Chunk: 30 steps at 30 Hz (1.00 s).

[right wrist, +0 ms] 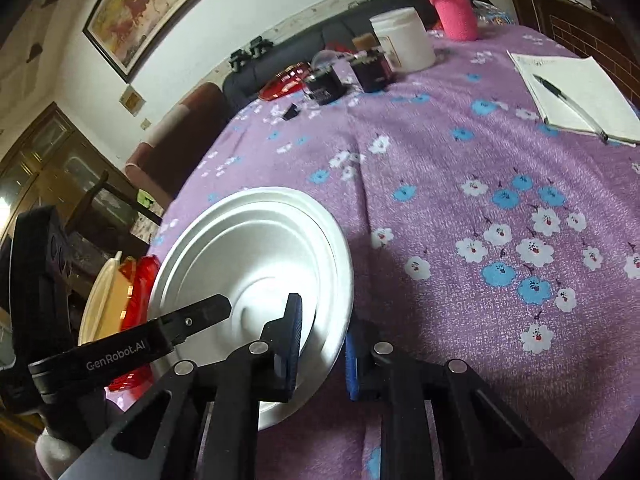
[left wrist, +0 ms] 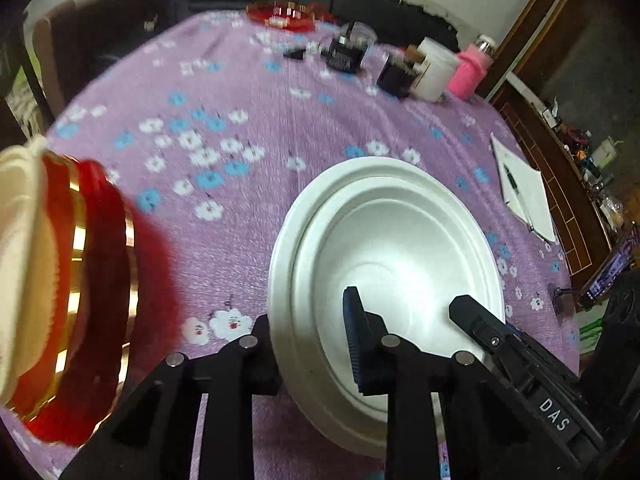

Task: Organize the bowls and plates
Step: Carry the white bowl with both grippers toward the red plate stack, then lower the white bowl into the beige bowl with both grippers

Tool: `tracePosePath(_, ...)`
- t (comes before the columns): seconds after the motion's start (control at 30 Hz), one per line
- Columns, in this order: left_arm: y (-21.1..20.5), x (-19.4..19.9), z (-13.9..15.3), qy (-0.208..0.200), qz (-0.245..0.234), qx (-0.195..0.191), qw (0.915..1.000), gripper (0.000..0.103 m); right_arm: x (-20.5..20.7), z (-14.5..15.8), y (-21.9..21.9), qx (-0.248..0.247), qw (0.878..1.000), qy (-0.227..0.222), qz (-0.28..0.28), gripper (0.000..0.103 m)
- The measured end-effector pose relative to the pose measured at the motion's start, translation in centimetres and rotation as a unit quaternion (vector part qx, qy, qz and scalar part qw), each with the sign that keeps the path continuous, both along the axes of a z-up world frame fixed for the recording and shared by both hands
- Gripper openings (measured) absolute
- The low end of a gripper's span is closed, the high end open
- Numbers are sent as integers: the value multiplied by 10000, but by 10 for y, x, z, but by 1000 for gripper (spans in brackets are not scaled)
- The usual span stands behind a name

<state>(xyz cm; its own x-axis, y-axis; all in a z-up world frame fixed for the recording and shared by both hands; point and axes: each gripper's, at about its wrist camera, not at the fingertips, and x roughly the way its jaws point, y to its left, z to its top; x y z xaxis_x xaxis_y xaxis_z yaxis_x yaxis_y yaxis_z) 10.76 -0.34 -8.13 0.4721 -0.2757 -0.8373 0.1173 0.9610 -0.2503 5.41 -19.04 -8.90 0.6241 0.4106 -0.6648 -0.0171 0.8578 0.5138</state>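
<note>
In the left wrist view, the left gripper [left wrist: 312, 344] is pointing steeply down at the purple flowered tablecloth [left wrist: 248, 112], its jaws drawn narrow and clamping the left rim of the stacked white bowls [left wrist: 384, 248]: one finger is sitting outside the rim at about 7 o'clock, the blue-padded one inside. The right gripper [left wrist: 480, 332] is reaching into this view from 4 o'clock, over the bowl's far side. The bowls are nested one inside another and appear to be holding nothing. At 9 o'clock a red plate with gold trim [left wrist: 100, 280] is standing tilted against a cream plate [left wrist: 20, 240]; what is supporting them cannot be told. Another red dish [left wrist: 284, 16] is lying at 12 o'clock, with a white jar [left wrist: 436, 68] and a pink bottle [left wrist: 472, 68] at 1 o'clock and a notebook with a pen [left wrist: 524, 188] at 3 o'clock.

In the right wrist view, the right gripper [right wrist: 324, 344] is tilting downward, its jaws narrow and pinching the right rim of the white bowls [right wrist: 256, 248], one blue pad inside, one outside. The left gripper [right wrist: 208, 312] is entering from 8 o'clock across the bowl. The red plate [right wrist: 140, 288] and cream plate [right wrist: 100, 292] are showing just beyond it at 8 o'clock.
</note>
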Motion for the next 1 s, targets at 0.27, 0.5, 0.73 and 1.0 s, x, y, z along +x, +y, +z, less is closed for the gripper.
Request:
tracePosePath(0.27, 25, -37, 43, -880, 264, 267, 9954, 24, -16, 46, 31, -125, 9980, -552, 283, 20)
tracePosePath(0.5, 63, -56, 66, -1357, 604, 435, 9879, 24, -21, 75, 78, -268, 9940, -860, 627, 20)
tracePosePath(0.73, 102, -63, 78, -1596, 984, 567, 9806, 24, -12, 92, 123, -385, 9899, -986, 940, 20)
tracePosePath(1.0, 154, -50, 77, -1444, 1375, 579, 9782, 24, 18, 93, 174, -362, 9881, -811, 1259, 20)
